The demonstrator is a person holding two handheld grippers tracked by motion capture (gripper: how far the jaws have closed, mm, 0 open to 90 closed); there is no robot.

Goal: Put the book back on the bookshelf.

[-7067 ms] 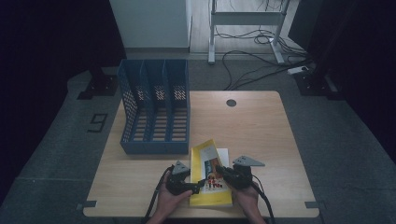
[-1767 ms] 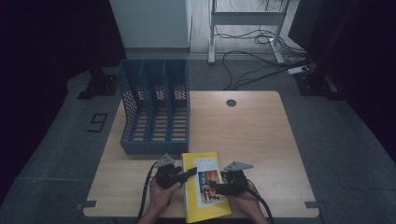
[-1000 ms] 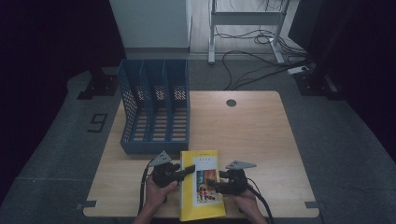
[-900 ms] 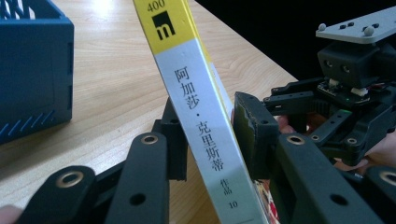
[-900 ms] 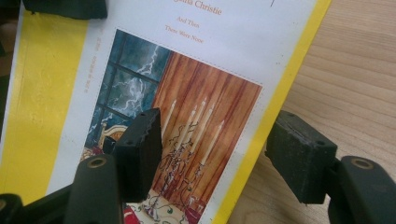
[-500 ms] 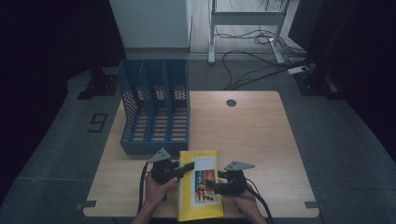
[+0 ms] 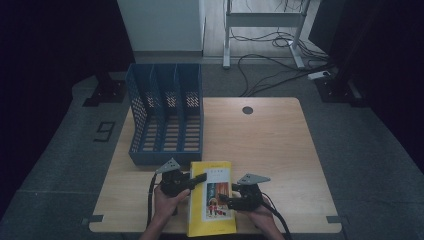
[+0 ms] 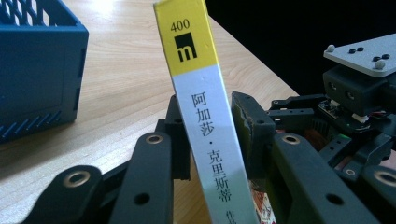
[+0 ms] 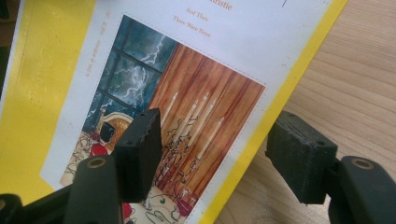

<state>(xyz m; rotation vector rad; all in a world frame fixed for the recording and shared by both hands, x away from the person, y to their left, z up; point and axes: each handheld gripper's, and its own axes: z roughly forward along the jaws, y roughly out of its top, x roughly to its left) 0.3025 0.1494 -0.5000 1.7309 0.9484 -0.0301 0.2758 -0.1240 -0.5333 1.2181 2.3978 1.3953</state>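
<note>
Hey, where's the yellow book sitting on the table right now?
In the high view the yellow book lies at the table's near edge, between the left gripper and right gripper, just in front of the blue file rack.

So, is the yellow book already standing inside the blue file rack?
No, the yellow book lies flat on the table, in front of the blue file rack.

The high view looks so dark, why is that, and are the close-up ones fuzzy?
High view: dim all round, only the table catches light. Left gripper view: bright and sharp on the book spine, with the blue file rack soft. Right gripper view: the book's cover is clear, while the near jaws blur a little.
</note>
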